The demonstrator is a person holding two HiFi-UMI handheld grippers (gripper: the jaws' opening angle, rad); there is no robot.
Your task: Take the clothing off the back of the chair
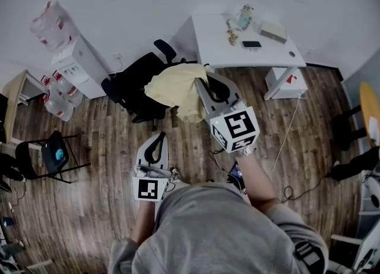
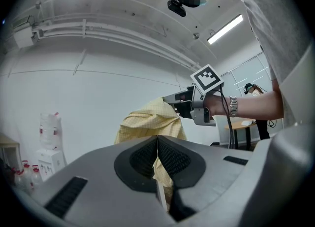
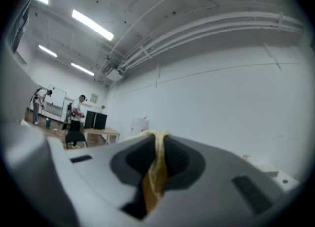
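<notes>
Two tongs over wood floor [image 1: 101,148]: my right tongs [image 1: 205,79] clamp yellow clothing [image 1: 175,85] beside a black chair [image 1: 133,82], centre frame; my left tongs [image 1: 159,137] closed, empty.

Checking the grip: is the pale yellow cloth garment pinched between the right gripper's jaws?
Yes, the right gripper is closed on a fold of the pale yellow cloth garment.

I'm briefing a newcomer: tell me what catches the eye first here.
The yellow garment stands out, pinched in the right claw and hanging over the black office chair at mid-room. The left claw, shut and empty, sits lower in the head view.
</notes>
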